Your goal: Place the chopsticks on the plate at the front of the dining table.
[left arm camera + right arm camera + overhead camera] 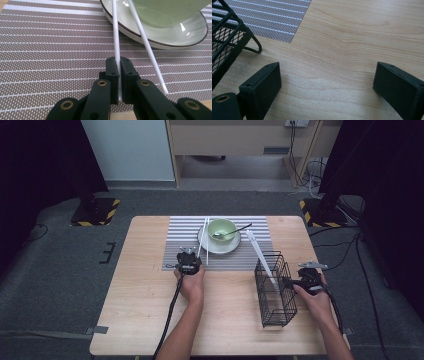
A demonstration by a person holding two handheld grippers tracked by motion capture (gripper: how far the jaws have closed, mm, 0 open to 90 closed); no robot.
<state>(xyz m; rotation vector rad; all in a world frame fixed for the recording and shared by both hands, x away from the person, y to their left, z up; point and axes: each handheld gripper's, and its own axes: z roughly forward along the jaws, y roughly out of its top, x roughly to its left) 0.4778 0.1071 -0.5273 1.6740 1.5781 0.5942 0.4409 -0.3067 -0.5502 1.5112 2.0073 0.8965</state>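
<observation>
Left gripper view: chopstick [116,37] clamped within left tool [119,75].

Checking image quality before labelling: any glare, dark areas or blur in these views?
High view: dark curtains at both sides, table evenly lit. Left gripper view: sharp on the chopstick in the left gripper, glare on the saucer. Right gripper view: soft sheen on wood, basket slightly blurred.

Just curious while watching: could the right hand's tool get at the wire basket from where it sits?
Probably yes. The right tool sits open right beside the black wire basket, with bare table and nothing else between them.
</observation>
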